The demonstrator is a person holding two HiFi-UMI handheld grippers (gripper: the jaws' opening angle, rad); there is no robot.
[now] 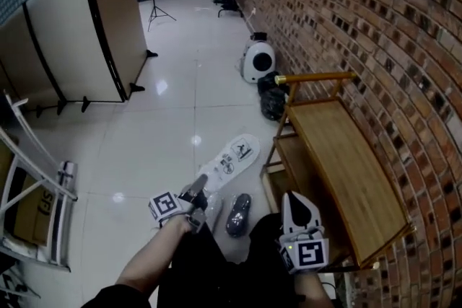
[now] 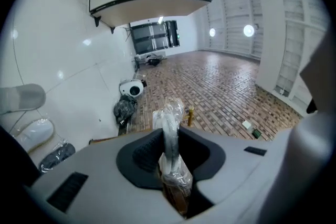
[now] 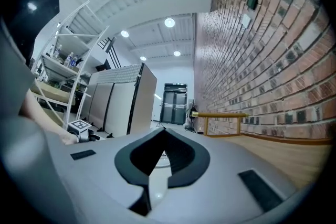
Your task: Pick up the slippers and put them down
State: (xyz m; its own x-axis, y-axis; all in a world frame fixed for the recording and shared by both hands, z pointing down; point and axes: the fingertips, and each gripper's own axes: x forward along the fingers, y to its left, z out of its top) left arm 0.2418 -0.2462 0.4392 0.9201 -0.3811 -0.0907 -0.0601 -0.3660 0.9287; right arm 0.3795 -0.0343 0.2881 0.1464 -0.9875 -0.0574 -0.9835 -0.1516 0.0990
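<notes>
A white printed slipper in clear plastic wrap [image 1: 237,154] is held above the floor. My left gripper [image 1: 200,189] is shut on its near end, and in the left gripper view the wrapped slipper [image 2: 170,136] stands edge-on between the pads. A dark slipper in plastic [image 1: 238,214] lies on the floor just right of that gripper, and it also shows at the lower left as the dark slipper [image 2: 55,157]. My right gripper [image 1: 294,197] hovers by the near end of the wooden bench [image 1: 339,162], its jaws together with nothing between them [image 3: 159,157].
A brick wall [image 1: 375,25] runs along the right behind the bench. A white round appliance [image 1: 258,61] and black bags [image 1: 273,101] sit at the bench's far end. Beige partition panels [image 1: 79,25] stand at the left, with a metal rack [image 1: 36,191] nearer me.
</notes>
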